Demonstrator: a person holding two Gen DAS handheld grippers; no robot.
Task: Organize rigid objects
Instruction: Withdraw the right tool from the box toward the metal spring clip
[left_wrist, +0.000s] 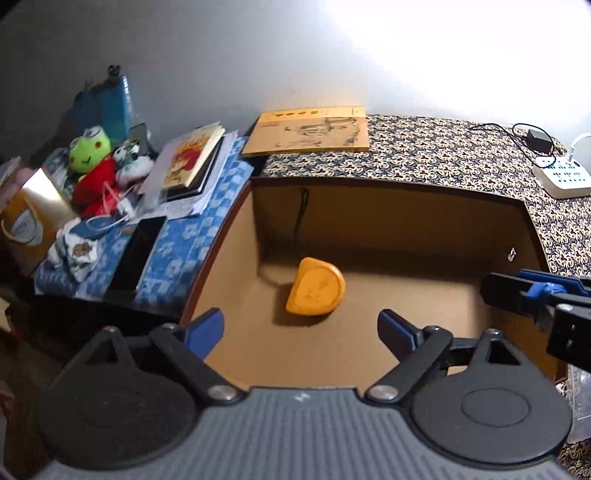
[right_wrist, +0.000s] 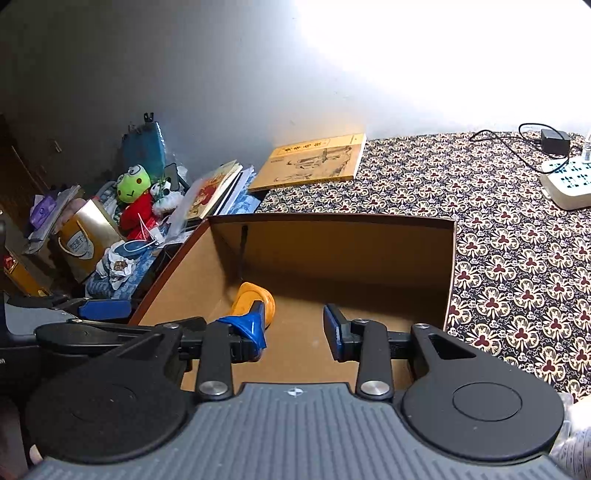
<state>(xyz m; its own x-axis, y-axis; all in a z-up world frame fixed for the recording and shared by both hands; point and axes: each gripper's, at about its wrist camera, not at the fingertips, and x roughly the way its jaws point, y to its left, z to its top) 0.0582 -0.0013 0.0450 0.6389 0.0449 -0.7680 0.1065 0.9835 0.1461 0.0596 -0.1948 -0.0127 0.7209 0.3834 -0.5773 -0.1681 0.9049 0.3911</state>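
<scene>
Orange case (left_wrist: 315, 287): lying flat on the floor of the cardboard box (left_wrist: 406, 225), toward its far-left corner, clear of both walls.
Relative to left tongs (left_wrist: 301, 334): ahead of the tips, roughly centred between them, not touching either; fingers spread wide, nothing held.
Relative to right tongs (right_wrist: 295, 334): ahead and to the left, partly hidden behind the left fingertip (right_wrist: 246, 329); whether touching it, cannot tell; fingers apart, nothing between them.
Box: open at the top, standing on the patterned worktop (right_wrist: 517, 258), both tongs over its near edge.
Beyond the box: yellow book (left_wrist: 310, 133) flat on the worktop by the wall.
Right of the box: white power strip (left_wrist: 563, 179) with a black adapter (left_wrist: 540, 141) near it.
Left of the box: blue-checked cloth (left_wrist: 184, 243) carrying a stack of books (left_wrist: 195, 162), a dark phone (left_wrist: 138, 254) and a green frog plush (left_wrist: 90, 149).
</scene>
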